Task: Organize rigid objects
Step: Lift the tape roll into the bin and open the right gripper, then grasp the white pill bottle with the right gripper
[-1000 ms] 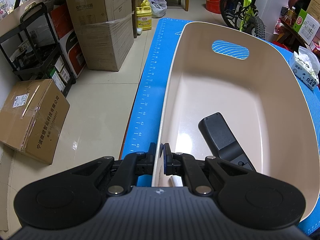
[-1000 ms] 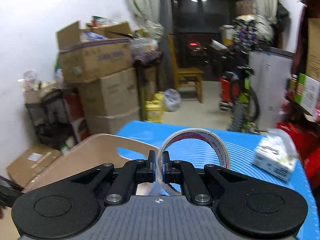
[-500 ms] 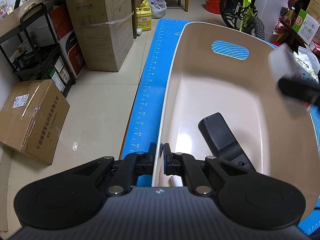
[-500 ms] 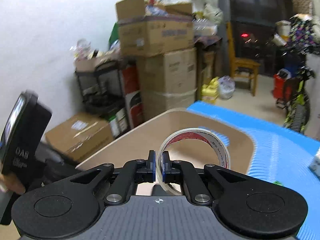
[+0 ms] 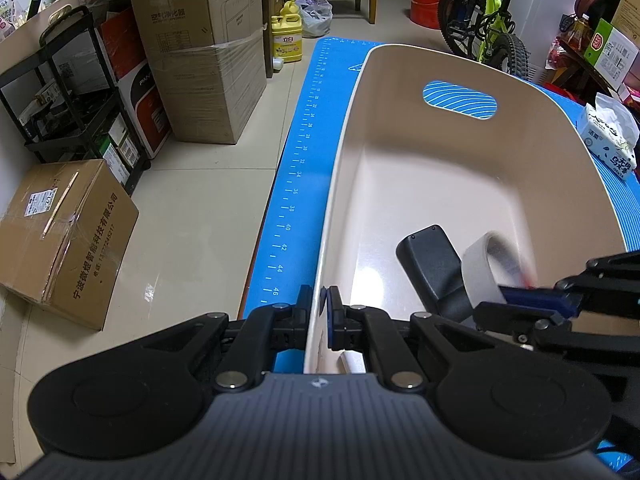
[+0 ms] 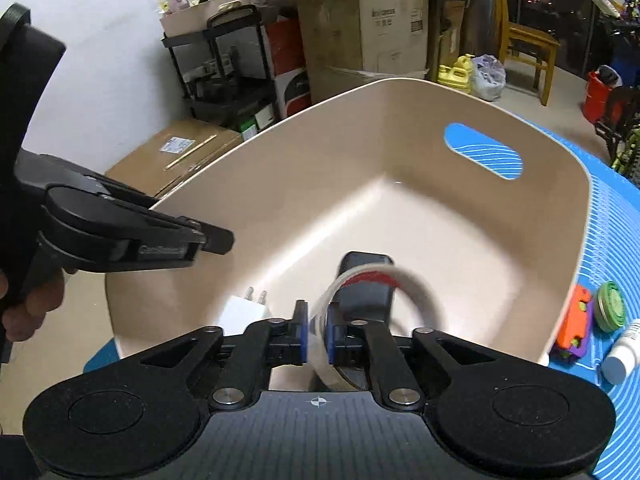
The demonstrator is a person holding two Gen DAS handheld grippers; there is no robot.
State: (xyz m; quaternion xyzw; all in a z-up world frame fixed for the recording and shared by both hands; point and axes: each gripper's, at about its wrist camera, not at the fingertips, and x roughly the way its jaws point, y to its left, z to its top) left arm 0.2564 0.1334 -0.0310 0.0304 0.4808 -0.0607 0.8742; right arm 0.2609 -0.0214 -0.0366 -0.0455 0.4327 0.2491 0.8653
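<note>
A beige plastic bin [image 5: 460, 148] stands on the blue mat [image 5: 296, 184]. My left gripper [image 5: 319, 312] is shut on the bin's near left rim. My right gripper [image 6: 316, 334] is shut on a roll of clear tape [image 6: 416, 300] and holds it low inside the bin [image 6: 400, 128]; the tape also shows in the left wrist view [image 5: 484, 268]. Under the tape lies a black remote-like object [image 5: 432, 268], also in the right wrist view [image 6: 366, 272]. A white plug adapter [image 6: 244, 310] lies in the bin's near left corner.
On the mat right of the bin lie an orange toy [image 6: 576, 320], a green round lid [image 6: 610, 306] and a white bottle [image 6: 624, 354]. A tissue pack [image 5: 610, 140] sits at the mat's far right. Cardboard boxes [image 5: 200, 52], a black shelf and a bicycle stand on the floor around.
My right gripper has carried the tape roll leftward from above the mat and down into the bin, over the black object. My left gripper has stayed clamped on the bin's rim.
</note>
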